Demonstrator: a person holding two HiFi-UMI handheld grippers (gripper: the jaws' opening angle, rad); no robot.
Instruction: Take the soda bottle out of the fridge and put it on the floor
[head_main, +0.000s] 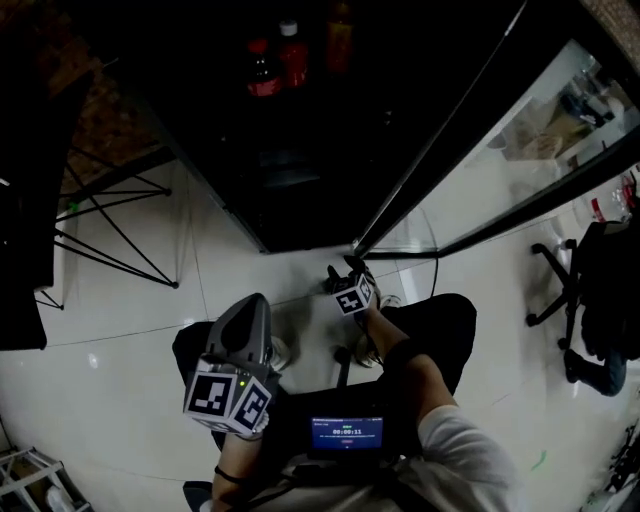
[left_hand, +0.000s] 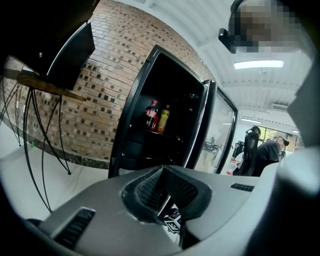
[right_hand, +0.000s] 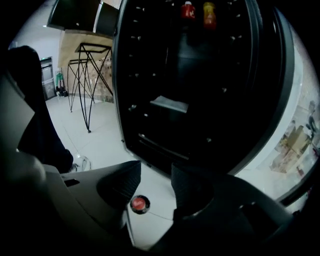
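Both claws are empty: the right gripper (right_hand: 155, 174) hangs released over the dark, red-capped soda bottle (right_hand: 139, 204) standing on the pale tiled floor (right_hand: 100, 131) near the open black fridge (right_hand: 200, 100), and the left gripper (left_hand: 163, 171) is clenched on nothing. A careless step by the nearby white shoe (head_main: 279, 352) could topple the bottle. Only its cap shows clearly.

Small screen (head_main: 346, 433): print too blurred
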